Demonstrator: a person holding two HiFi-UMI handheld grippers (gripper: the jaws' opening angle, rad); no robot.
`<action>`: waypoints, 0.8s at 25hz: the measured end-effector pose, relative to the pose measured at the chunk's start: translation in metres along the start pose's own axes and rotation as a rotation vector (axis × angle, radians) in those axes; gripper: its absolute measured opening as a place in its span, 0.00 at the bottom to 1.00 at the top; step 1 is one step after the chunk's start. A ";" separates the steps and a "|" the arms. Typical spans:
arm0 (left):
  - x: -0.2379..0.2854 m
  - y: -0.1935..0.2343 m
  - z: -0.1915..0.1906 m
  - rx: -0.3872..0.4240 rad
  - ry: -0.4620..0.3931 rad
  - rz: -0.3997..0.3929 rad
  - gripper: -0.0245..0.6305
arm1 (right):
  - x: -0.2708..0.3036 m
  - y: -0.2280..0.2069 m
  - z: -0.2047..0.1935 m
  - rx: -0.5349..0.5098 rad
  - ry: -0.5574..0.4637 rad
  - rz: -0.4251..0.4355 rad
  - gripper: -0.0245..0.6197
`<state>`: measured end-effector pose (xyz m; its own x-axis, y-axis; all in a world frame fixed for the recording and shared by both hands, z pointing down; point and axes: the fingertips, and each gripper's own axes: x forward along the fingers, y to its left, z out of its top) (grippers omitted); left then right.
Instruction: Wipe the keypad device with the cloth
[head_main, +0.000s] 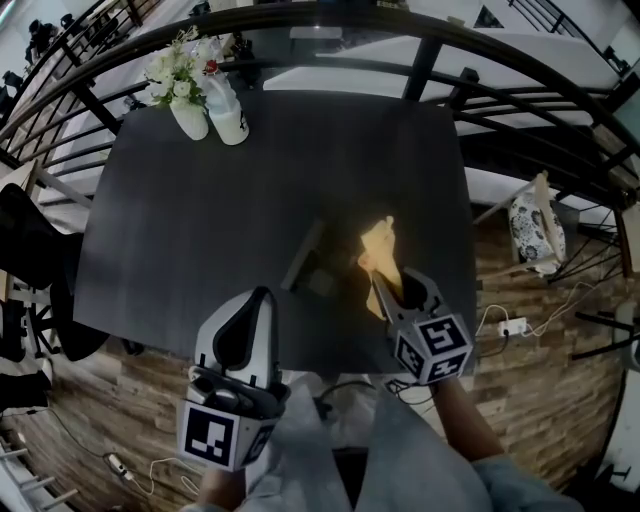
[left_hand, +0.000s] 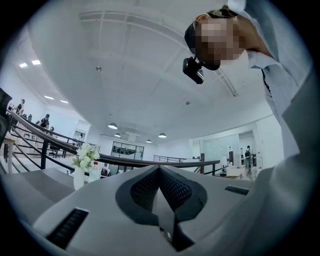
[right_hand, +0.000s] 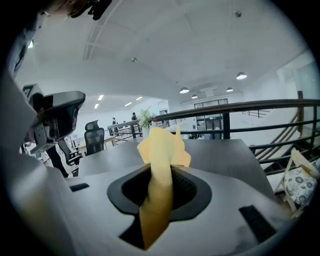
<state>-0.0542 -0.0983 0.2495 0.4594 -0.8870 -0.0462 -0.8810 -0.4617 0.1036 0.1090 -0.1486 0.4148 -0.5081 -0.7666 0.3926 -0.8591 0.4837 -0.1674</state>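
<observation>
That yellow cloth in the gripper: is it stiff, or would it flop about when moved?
Probably floppy: the cloth bunches and folds where the right gripper pinches it. It looks thin, so it is likely light, and if pushed it would probably crumple rather than slide.

Open-plan office on an upper floor: black railing (right_hand: 260, 105), office chair (right_hand: 94, 136), ceiling lights (right_hand: 241, 76), dark table (head_main: 200, 220).

The keypad device (head_main: 303, 256) lies dim and blurred, its keys unreadable.
</observation>
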 end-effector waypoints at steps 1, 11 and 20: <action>0.000 0.000 0.002 0.002 -0.005 -0.003 0.04 | -0.005 0.002 0.007 -0.009 -0.019 -0.004 0.19; 0.005 -0.008 0.021 0.013 -0.041 -0.034 0.04 | -0.049 0.025 0.064 -0.039 -0.177 -0.020 0.19; 0.006 -0.007 0.030 0.028 -0.063 -0.039 0.04 | -0.063 0.045 0.101 -0.164 -0.307 -0.022 0.19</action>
<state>-0.0484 -0.1010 0.2188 0.4866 -0.8665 -0.1118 -0.8656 -0.4955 0.0727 0.0959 -0.1208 0.2906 -0.5055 -0.8570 0.1004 -0.8616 0.5076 -0.0049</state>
